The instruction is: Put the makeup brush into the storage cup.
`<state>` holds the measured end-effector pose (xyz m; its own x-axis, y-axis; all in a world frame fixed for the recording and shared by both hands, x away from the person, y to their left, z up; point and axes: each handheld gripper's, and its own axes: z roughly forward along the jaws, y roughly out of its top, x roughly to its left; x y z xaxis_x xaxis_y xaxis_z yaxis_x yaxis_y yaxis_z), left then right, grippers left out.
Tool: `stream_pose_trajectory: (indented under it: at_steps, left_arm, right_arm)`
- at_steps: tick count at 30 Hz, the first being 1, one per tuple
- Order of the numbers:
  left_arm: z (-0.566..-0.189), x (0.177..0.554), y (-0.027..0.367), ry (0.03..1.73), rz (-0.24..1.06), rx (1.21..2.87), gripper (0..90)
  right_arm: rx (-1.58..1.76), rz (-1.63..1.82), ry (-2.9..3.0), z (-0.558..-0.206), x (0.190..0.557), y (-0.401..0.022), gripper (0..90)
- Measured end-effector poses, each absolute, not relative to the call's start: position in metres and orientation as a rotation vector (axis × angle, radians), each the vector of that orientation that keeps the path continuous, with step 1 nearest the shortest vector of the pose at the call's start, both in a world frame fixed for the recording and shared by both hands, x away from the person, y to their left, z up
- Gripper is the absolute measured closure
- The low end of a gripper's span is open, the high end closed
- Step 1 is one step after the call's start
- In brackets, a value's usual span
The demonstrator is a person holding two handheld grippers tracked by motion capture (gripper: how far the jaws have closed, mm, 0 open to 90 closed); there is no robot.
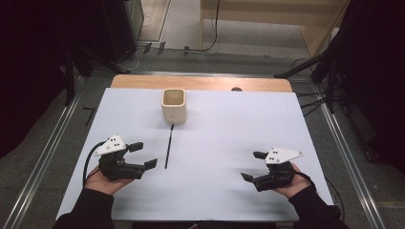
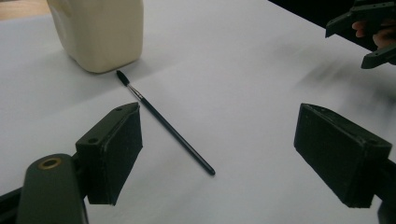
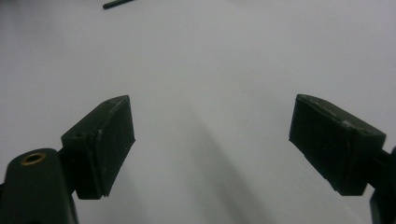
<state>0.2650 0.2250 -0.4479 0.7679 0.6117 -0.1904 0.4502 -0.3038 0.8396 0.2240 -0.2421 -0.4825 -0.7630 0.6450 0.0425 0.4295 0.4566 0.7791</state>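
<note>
Fingers spread on both grippers, left gripper [image 1: 144,154] beside paintbrush [image 1: 168,146], right gripper [image 1: 253,165] apart.

Open white table sheet [image 1: 224,138] lies free between the wide-open left gripper [image 1: 143,153] and right gripper [image 1: 253,166], with only the thin paintbrush [image 1: 168,146] and cream square cup [image 1: 173,105] standing near the left one's path.

1 paintbrush [image 1: 168,146], 1 cup [image 1: 173,105], 2 grippers; prob. nothing else.
</note>
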Motion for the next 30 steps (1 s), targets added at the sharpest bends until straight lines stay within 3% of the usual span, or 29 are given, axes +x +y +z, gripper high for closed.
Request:
stream_pose_trajectory:
  at_steps: [16,30]
  left_arm:
    - [-0.448,0.272,0.217,0.852,0.205,1.971,20.0]
    - [-0.442,0.282,0.207,0.963,0.334,1.899,21.1]
  right_arm:
    - [0.976,1.248,2.467,-0.487,0.229,-0.242,16.6]
    - [1.034,1.255,2.437,-0.488,0.231,-0.245,16.6]
